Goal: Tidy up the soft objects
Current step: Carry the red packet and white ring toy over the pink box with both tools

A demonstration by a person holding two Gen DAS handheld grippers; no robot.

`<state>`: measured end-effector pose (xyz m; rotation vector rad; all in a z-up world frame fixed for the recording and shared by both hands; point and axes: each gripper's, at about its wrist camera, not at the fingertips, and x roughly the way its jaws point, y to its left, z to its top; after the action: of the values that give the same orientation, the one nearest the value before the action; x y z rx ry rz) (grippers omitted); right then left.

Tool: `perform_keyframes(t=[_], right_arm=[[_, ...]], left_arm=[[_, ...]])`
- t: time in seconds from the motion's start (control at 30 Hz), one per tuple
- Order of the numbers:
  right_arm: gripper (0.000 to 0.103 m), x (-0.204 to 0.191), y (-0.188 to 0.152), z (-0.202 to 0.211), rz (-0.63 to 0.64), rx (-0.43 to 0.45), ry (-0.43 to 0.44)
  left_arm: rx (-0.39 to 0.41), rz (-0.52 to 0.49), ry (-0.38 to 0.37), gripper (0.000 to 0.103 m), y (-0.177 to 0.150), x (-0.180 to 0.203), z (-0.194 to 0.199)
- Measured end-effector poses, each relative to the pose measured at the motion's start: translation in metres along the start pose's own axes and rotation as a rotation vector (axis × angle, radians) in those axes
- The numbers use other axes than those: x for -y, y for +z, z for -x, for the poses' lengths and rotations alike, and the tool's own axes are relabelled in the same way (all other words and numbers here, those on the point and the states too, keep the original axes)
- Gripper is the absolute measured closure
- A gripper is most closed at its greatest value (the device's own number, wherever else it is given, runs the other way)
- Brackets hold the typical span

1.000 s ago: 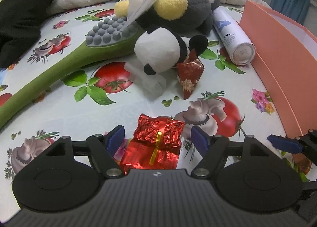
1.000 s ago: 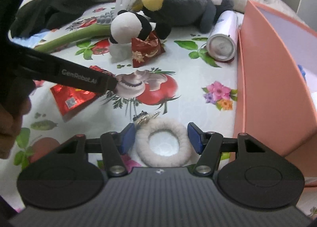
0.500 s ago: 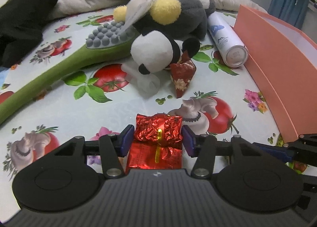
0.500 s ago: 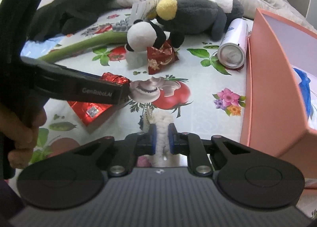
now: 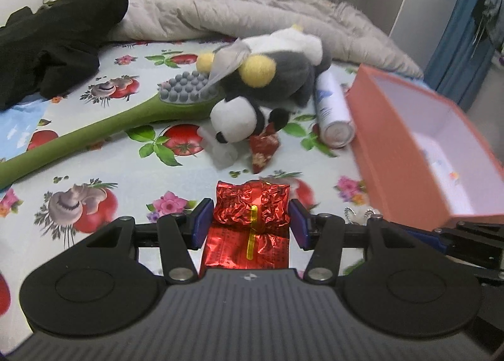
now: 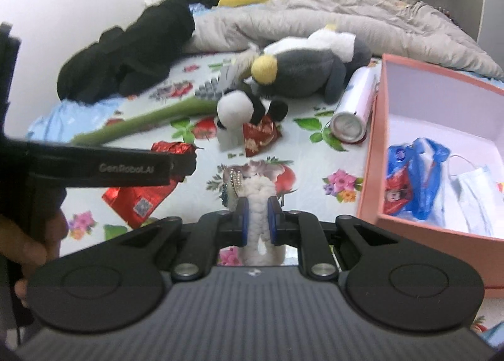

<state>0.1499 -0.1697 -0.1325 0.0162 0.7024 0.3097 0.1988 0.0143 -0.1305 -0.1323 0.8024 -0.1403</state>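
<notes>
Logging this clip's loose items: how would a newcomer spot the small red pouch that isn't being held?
Start at the big grey-and-yellow plush toy on the fruit-print sheet. Just in front lies a small panda plush; the red pouch leans against it. It is pointed and flower-patterned, unlike the flat, crinkled foil packet.

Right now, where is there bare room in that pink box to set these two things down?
The pink box is bare along its far wall and left half. Its near right holds the blue bag and face mask. Outside, the spray can crowds its left wall.
</notes>
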Motion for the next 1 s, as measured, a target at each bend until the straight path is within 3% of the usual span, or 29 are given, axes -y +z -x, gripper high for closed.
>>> perform_keyframes(t=[0.43,1.0], right_arm=[[0.087,0.014,0.019,0.090,-0.048,0.120,-0.004],[0.087,0.062,0.020,0.160,-0.098,0.190,-0.110]], left_arm=[[0.074,0.044,-0.079,0.045,0.018,0.046,0.093],[0.129,-0.017,-0.183,0.045,0.031,0.127,0.148]])
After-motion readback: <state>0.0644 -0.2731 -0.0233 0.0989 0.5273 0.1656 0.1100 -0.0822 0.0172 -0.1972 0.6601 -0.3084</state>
